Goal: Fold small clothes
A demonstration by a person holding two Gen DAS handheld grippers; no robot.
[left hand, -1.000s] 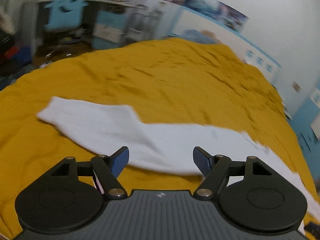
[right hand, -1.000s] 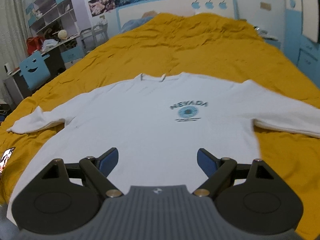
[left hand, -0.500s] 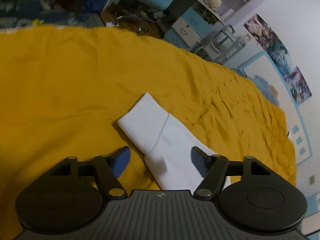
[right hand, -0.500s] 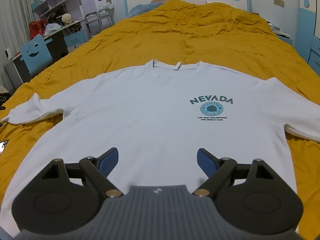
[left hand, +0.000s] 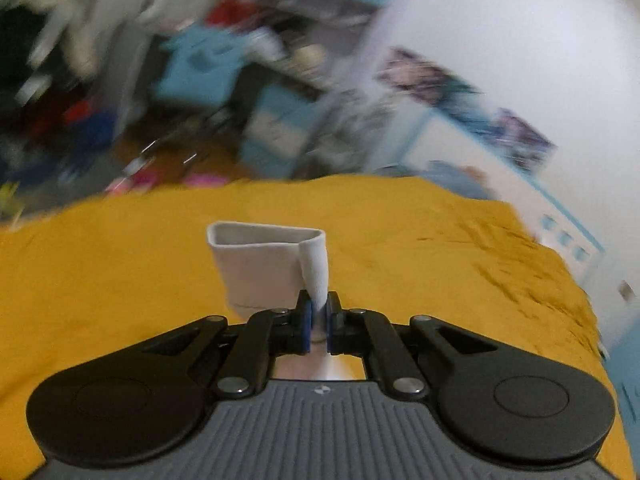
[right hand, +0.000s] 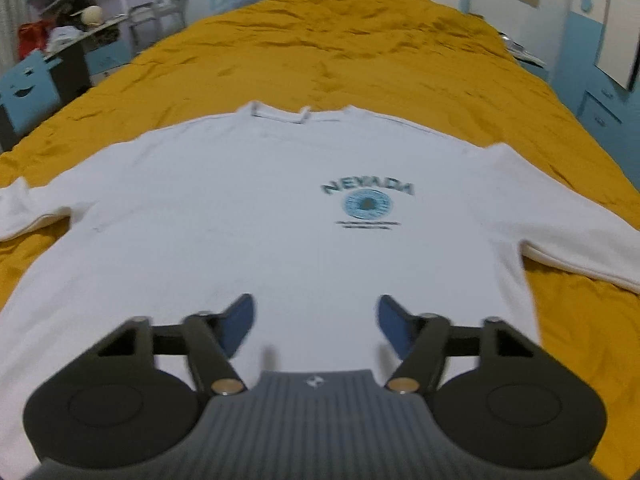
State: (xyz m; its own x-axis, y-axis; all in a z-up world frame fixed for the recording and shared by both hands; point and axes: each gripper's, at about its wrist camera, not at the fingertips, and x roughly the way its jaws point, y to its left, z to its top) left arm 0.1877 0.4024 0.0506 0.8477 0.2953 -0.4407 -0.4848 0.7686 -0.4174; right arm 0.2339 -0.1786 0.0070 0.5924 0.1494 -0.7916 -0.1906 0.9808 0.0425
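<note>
The left hand-held gripper [left hand: 317,322] has just clenched on the white sleeve cuff [left hand: 272,268], lifted ahead of it. The right hand-held gripper [right hand: 316,322], jaws closing yet apart, hovers released over the sweatshirt [right hand: 248,208] on the bed [right hand: 360,52].

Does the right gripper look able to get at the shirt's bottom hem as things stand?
Probably yes. The right gripper hangs over the lower part of the shirt, its jaws apart and just closing in, with nothing gripped between them. Nothing lies on the cloth there. The hem itself is hidden under the gripper.

A white sweatshirt [right hand: 248,216] lies flat on the mustard-yellow bed [right hand: 360,52].
</note>
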